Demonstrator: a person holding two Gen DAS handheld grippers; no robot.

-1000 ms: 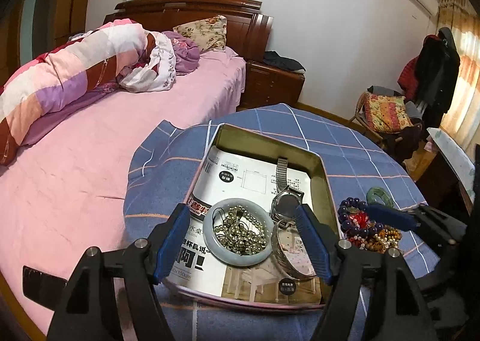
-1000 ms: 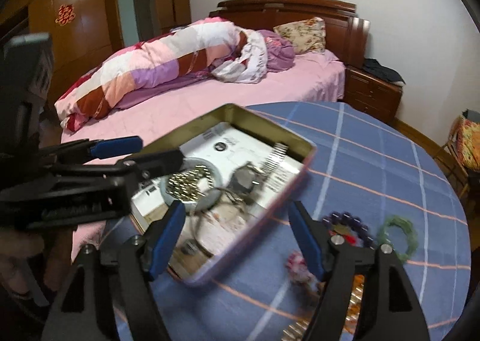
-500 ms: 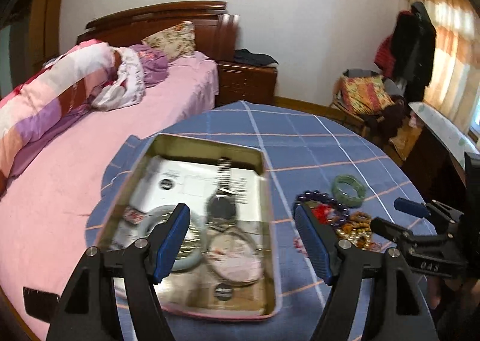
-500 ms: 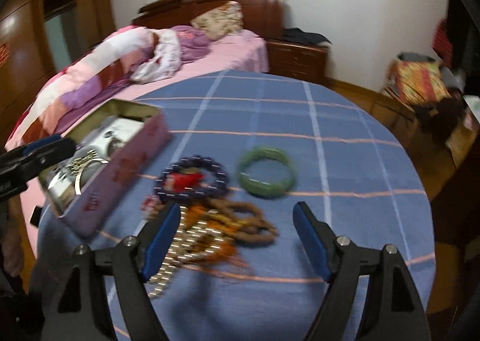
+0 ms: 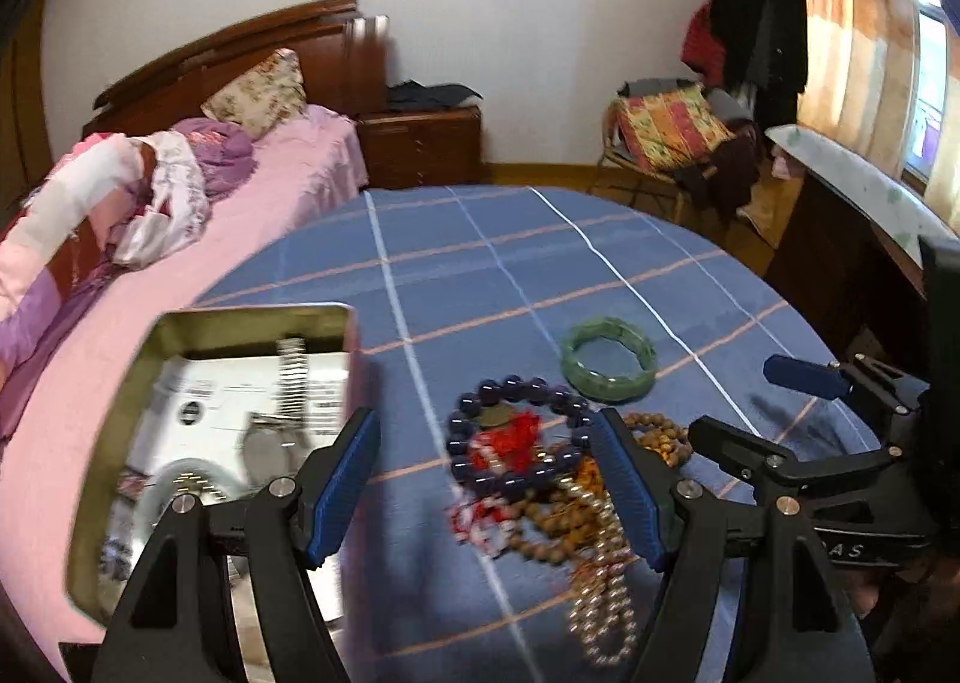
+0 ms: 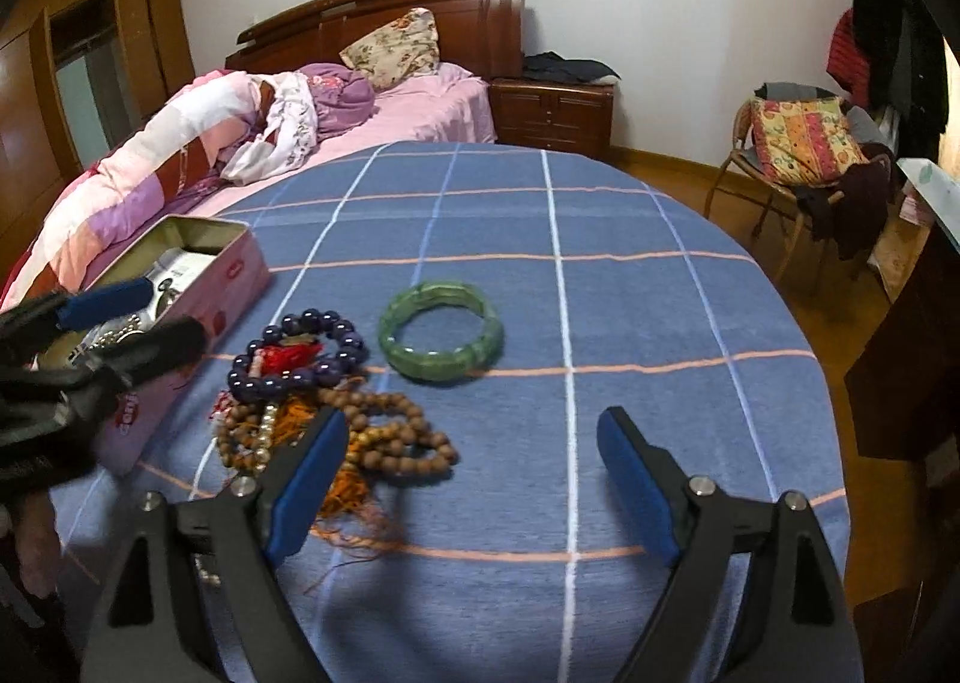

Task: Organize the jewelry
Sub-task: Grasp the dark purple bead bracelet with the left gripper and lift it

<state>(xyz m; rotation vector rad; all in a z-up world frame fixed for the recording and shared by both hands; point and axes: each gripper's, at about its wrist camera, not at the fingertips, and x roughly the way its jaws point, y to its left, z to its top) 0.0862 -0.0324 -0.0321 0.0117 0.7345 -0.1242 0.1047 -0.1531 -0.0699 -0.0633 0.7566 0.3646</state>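
A heap of jewelry lies on the blue checked tablecloth (image 6: 630,311): a green bangle (image 6: 441,338) (image 5: 609,362), a purple bead bracelet (image 6: 312,317) (image 5: 516,383) with a red tassel, brown bead strands (image 6: 396,443) (image 5: 660,437) and a pale bead chain (image 5: 600,611). To its left stands an open pink tin (image 6: 228,287) (image 5: 252,317) holding a watch (image 5: 282,425) and a pale bangle, both blurred. My left gripper (image 5: 483,443) (image 6: 141,317) hovers open over the purple bracelet. My right gripper (image 6: 474,437) (image 5: 744,401) is beside the heap, its jaws opening, with only cloth between them.
A pink bed (image 6: 420,107) with a rolled quilt runs behind the round table. A wooden nightstand (image 6: 552,113) is at the back and a chair (image 6: 798,143) piled with cloth at the right. The table's edge drops off at the right, near a dark cabinet (image 6: 900,371).
Both grippers have swung right, from over the tin to the jewelry heap. The right gripper's jaws stand wider than before.
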